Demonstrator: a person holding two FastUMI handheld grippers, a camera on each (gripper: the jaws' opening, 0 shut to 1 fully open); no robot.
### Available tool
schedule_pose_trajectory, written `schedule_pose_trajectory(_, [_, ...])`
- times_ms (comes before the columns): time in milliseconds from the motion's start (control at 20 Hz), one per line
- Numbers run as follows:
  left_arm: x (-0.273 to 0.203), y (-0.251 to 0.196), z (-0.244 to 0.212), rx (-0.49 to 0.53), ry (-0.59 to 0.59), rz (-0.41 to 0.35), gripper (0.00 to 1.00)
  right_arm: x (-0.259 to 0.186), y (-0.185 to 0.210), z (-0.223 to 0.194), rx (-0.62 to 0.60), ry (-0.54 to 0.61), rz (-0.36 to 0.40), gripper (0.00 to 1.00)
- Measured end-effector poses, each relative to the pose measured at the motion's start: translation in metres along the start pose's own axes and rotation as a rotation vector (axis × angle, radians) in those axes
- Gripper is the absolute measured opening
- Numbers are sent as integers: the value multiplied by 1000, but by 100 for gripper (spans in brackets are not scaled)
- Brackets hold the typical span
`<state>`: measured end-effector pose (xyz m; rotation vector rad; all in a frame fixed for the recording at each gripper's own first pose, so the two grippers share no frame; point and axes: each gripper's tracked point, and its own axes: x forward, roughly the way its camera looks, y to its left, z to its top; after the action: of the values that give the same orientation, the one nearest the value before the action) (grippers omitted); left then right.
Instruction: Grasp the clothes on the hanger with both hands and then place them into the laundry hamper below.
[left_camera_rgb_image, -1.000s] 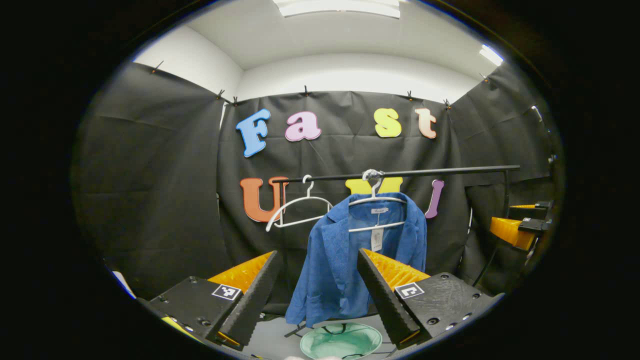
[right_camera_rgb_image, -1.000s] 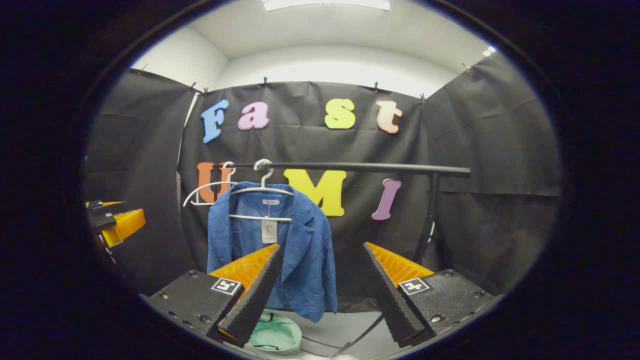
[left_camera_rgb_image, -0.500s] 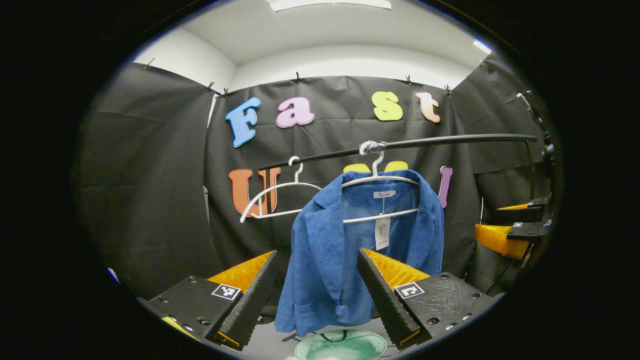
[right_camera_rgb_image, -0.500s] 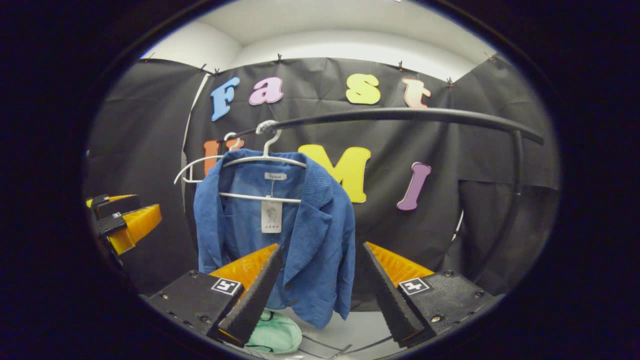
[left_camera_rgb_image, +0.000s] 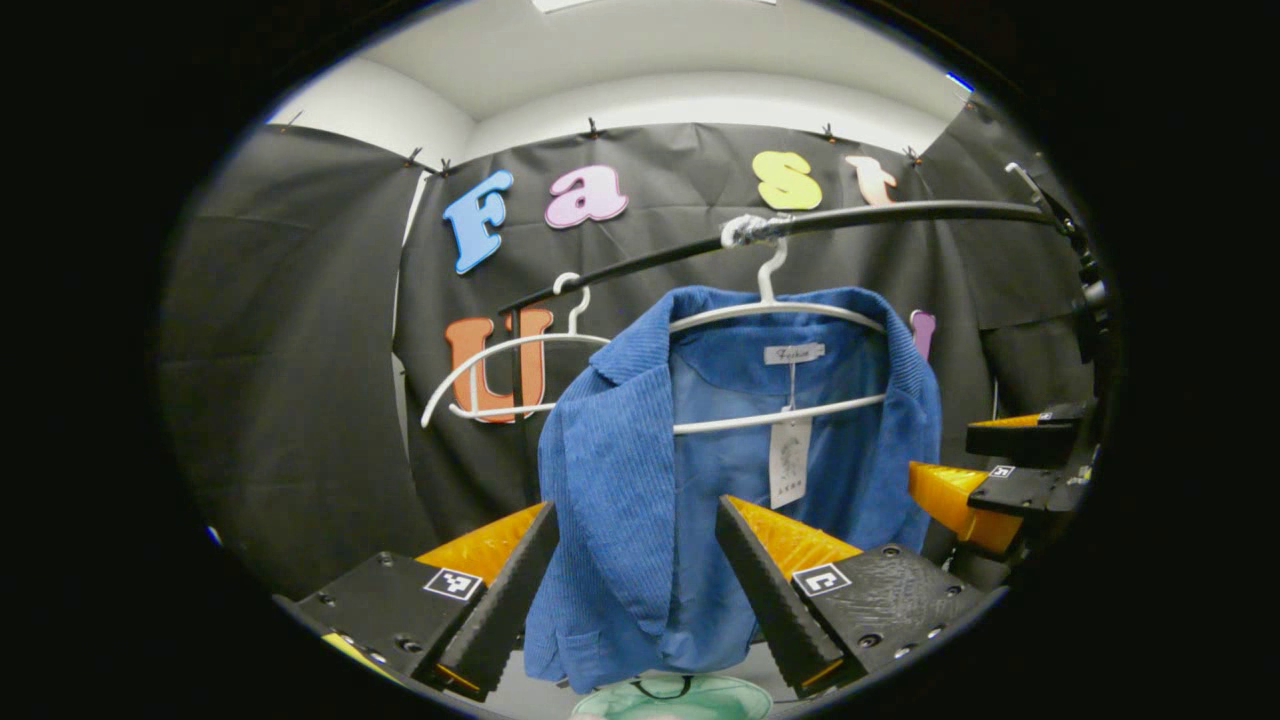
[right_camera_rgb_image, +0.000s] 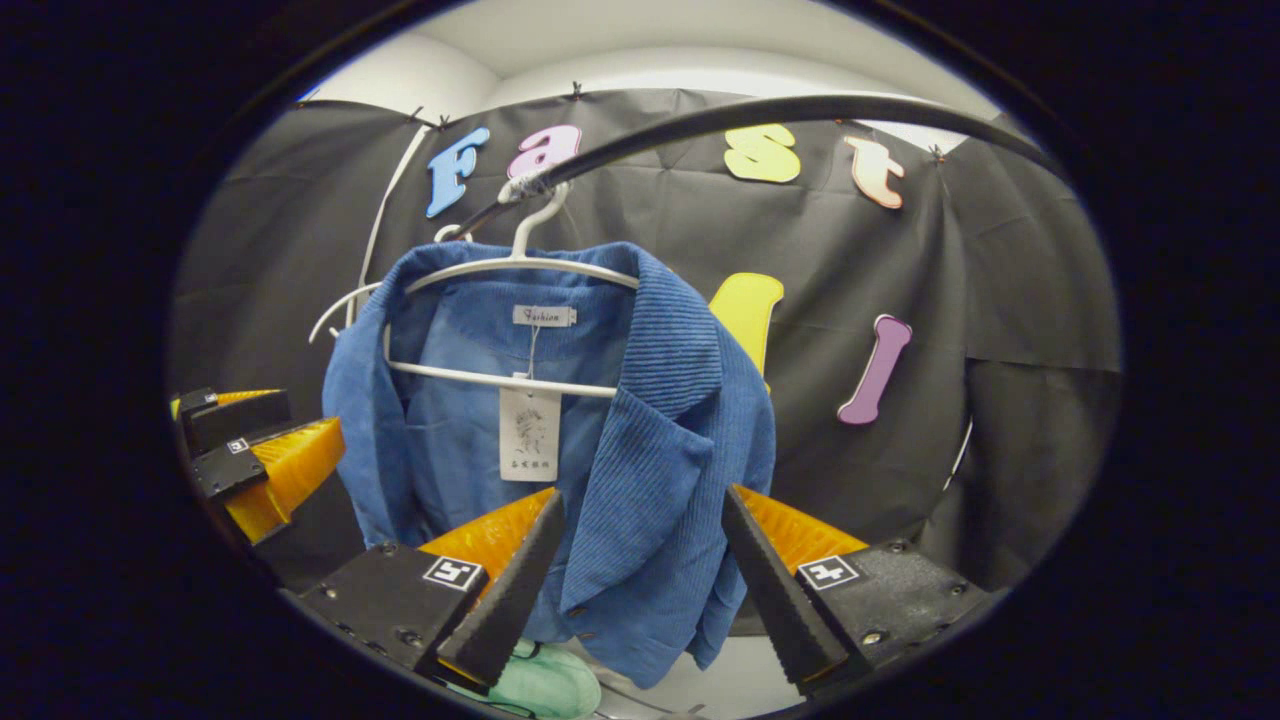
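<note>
One blue jacket (left_camera_rgb_image: 640, 500) hangs on one of two white hangers (left_camera_rgb_image: 770, 315); the second hanger (left_camera_rgb_image: 510, 375) carries nothing, and both hang from one black rail (left_camera_rgb_image: 900, 213). One paper tag (left_camera_rgb_image: 790, 462) and one sewn neck label (left_camera_rgb_image: 795, 353) are attached to the jacket. One green hamper (left_camera_rgb_image: 670, 698) sits below, and two grippers are present: the left gripper (left_camera_rgb_image: 635, 590) and the right gripper (right_camera_rgb_image: 640, 590).

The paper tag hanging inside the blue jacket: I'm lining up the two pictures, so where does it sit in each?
Left gripper view: paper tag right of centre, above this gripper's right finger.
Right gripper view: paper tag left of centre, above this gripper's left finger.
Shared landmark: the white hanger carrying the blue jacket.
</note>
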<state>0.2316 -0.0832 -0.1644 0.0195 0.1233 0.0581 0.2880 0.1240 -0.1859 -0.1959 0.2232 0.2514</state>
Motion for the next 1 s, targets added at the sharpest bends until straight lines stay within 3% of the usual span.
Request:
schedule_pose_trajectory(350, [46,-3,-20,15,28,36,99,55,14,-6,8,22,-9,94])
schedule_pose_trajectory(650, [64,-8,-27,28,38,36,86,73,17,-5,45,24,-10,92])
schedule_pose_trajectory(750, [68,-7,-30,28,47,45,82,78,14,-5,66,27,-25,80])
schedule_pose_trajectory(1000, [73,4,-30,54,56,76,42,77,7,-7,86,33,-39,41])
